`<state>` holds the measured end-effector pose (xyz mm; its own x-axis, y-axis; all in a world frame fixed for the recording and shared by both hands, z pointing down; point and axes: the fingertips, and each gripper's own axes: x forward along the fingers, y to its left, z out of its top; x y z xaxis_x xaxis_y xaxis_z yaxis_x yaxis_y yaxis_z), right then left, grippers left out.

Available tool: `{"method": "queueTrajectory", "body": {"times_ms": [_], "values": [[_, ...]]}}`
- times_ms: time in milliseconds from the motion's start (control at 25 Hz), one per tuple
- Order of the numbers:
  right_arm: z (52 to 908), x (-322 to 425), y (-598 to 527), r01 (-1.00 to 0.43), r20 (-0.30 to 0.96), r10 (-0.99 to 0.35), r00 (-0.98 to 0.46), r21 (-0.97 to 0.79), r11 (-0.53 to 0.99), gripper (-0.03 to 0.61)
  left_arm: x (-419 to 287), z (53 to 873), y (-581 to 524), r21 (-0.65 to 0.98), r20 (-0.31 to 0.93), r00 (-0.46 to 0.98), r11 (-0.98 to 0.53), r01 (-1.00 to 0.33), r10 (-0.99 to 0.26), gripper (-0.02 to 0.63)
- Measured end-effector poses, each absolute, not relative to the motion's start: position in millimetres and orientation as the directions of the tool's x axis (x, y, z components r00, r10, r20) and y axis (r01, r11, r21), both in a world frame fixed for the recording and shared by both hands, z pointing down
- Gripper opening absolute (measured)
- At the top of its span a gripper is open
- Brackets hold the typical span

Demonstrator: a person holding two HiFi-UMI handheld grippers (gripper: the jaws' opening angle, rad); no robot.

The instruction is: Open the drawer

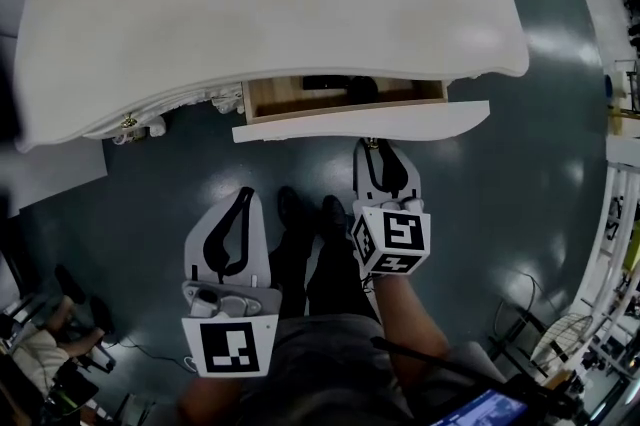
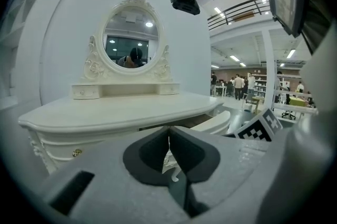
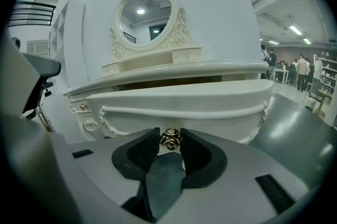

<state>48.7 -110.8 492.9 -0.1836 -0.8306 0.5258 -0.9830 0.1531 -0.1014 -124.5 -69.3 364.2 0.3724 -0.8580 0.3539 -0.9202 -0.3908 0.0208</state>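
The white dressing table (image 1: pixel 270 4) fills the top of the head view. Its centre drawer (image 1: pixel 360 122) stands partly pulled out, showing a wooden inside with a dark item in it. My right gripper (image 1: pixel 372 146) reaches the drawer front (image 3: pixel 184 107) from below. In the right gripper view its two dark pads press on either side of the small brass knob (image 3: pixel 170 139). My left gripper (image 1: pixel 245 196) hangs back over the floor, left of the drawer and apart from the table. Its fingertips (image 2: pixel 164 139) meet with nothing between them.
An oval mirror (image 3: pixel 145 15) with small drawers stands on the tabletop. Another brass knob (image 1: pixel 128 123) sits on the table's left front. The person's legs and shoes (image 1: pixel 305 214) are between the grippers. White racks (image 1: pixel 620 164) stand at the right, cables and gear (image 1: pixel 60 334) at the lower left.
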Motion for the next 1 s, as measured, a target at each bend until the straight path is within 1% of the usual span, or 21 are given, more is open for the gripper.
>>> {"method": "queueTrajectory", "body": {"times_ms": [1000], "values": [[491.4,52.3,-59.5,-0.979,0.531,-0.822,-0.205,-0.098,0.180,0.124,-94.6,351.1,-23.9,-0.004,0.343,0.363,-0.388,-0.922,-0.866,0.016]]}}
